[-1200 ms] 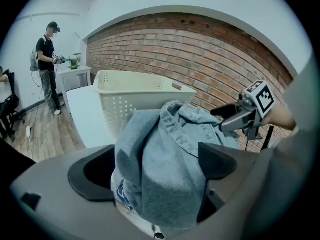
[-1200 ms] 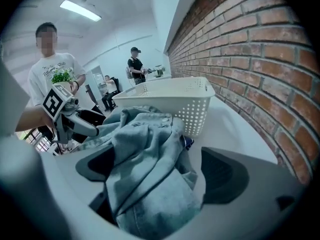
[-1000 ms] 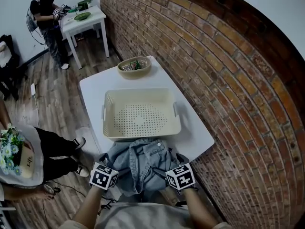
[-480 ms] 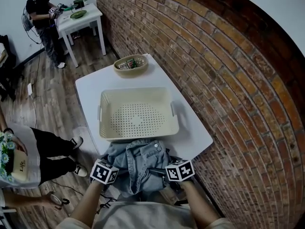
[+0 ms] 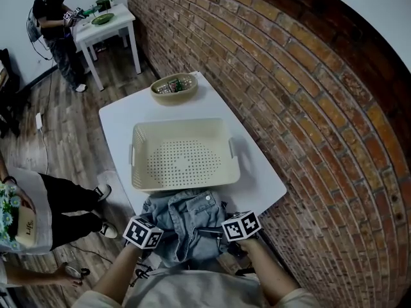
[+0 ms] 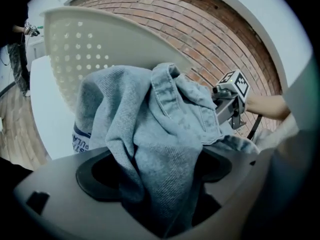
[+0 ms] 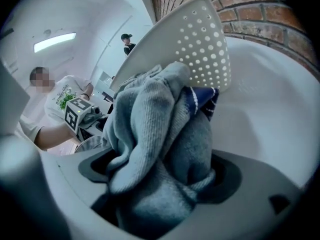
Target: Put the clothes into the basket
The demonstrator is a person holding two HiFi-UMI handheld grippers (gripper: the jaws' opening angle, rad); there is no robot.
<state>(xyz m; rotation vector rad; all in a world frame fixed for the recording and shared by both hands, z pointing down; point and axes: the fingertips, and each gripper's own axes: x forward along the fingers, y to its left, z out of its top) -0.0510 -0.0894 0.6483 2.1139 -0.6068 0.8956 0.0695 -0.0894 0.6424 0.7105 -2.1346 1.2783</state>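
Clothes [image 5: 186, 218] heaped lengthwise toward basket [image 5: 182, 124], left gripper [image 5: 154, 230] and right gripper [image 5: 226, 228] jaws just closing, gripping cloth

I see a white table [image 5: 119, 117] standing with one long side along the brick wall [image 5: 289, 95]. A cream perforated basket [image 5: 182, 122] sits flat at its middle. Beyond the basket, near the far edge, stands a woven bowl [image 5: 173, 98] holding small items I can't make out. On the near side of the basket, right against its wall, a heap of denim and grey clothes [image 5: 189, 217] lies over the table's edge.
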